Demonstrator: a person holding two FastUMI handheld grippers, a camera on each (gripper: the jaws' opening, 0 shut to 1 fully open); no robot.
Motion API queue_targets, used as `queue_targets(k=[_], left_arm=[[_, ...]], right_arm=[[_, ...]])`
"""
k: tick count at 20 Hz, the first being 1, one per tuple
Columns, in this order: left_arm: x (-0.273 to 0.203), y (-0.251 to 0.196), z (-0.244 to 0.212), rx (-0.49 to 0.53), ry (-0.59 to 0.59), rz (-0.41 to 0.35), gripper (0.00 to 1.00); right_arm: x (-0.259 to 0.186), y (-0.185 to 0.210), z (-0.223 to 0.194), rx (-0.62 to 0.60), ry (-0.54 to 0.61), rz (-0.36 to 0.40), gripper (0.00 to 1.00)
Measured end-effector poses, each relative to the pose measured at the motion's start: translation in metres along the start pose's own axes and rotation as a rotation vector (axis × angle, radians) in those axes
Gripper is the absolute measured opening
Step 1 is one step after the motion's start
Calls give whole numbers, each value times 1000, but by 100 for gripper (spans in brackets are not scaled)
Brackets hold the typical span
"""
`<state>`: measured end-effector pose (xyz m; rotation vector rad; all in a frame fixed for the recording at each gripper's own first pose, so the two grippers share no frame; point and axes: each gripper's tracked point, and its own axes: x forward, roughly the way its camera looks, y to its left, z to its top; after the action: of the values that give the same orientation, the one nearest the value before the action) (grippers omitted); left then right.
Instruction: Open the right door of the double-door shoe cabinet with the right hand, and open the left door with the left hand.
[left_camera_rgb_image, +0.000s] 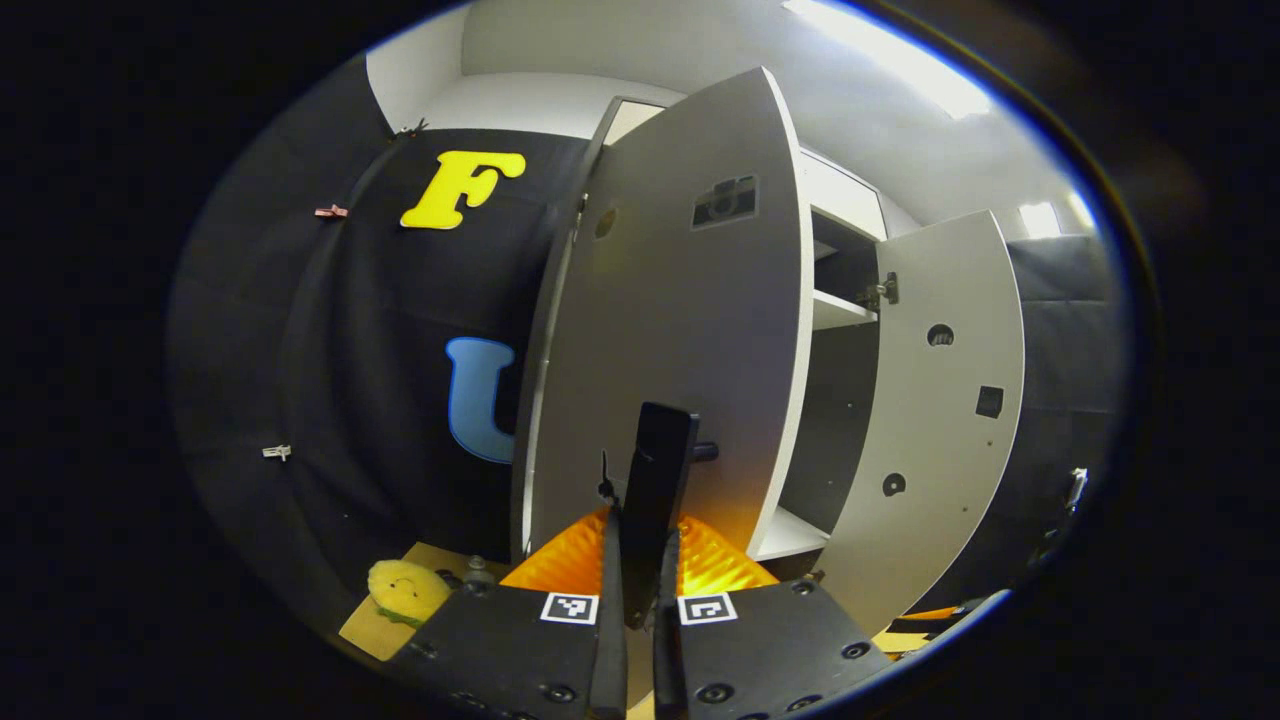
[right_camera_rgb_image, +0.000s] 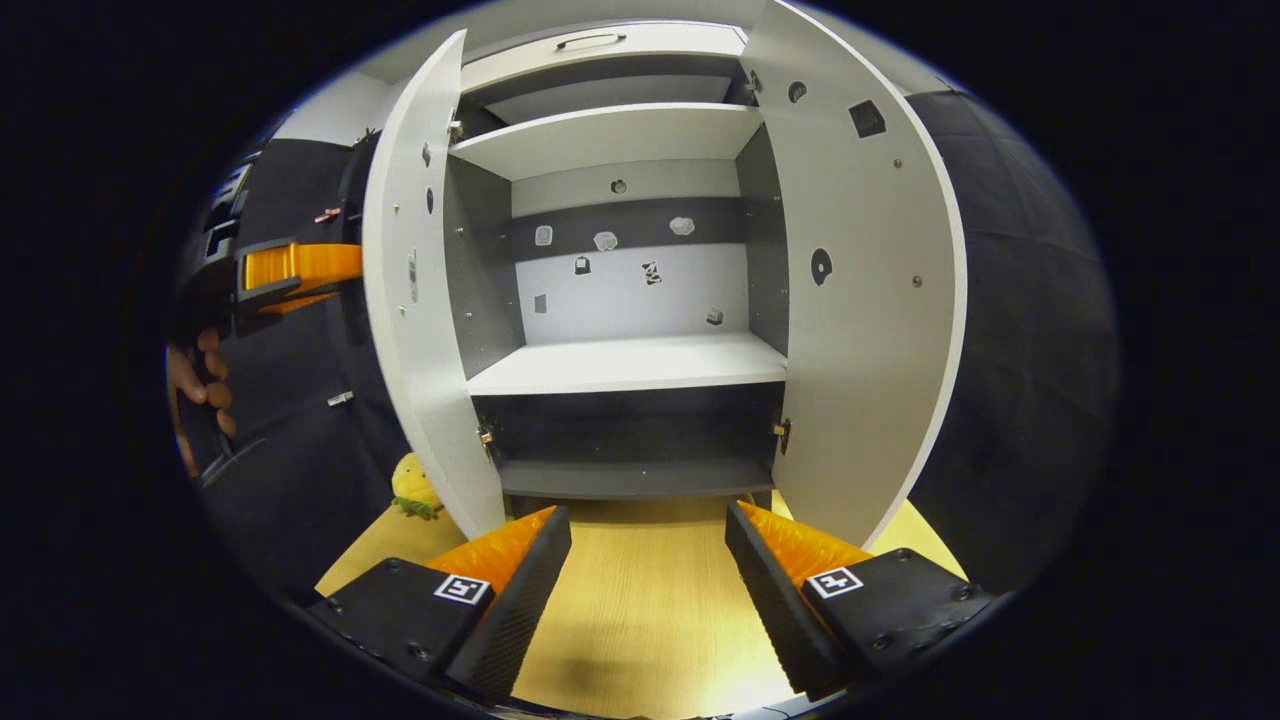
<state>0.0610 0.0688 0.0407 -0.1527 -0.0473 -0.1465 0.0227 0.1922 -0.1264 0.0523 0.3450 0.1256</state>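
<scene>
Left gripper view: my left gripper has its jaws pinched on the upright dark handle of the left door, which stands dead ahead, swung well out; the right door hangs open beyond my right. In the right gripper view, my right gripper hovers over the table, jaws spread and empty, facing the open shoe cabinet. Both doors look open; letting go of the handle is likely next.
</scene>
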Motion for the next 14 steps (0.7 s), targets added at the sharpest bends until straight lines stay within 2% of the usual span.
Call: queue_targets(k=[7,8,10,11,12,14], left_arm=[[-17,44,4,-15,2,80,14],[-20,56,5,-9,2,103,15],[-25,88,9,6,1,179,8],[-24,98,13,13,-2,167,5],[-23,96,9,-12,27,124,7],[-23,89,11,-66,38,104,5]], right_arm=[[5,-7,10,-5,-15,-19,99],[6,-9,9,-15,-10,-23,99],[7,-14,13,-17,-12,-37,99],[7,-16,19,-12,-20,-46,99],[8,-19,27,-9,-33,-58,99],[3,-24,43,-14,-64,-79,99]])
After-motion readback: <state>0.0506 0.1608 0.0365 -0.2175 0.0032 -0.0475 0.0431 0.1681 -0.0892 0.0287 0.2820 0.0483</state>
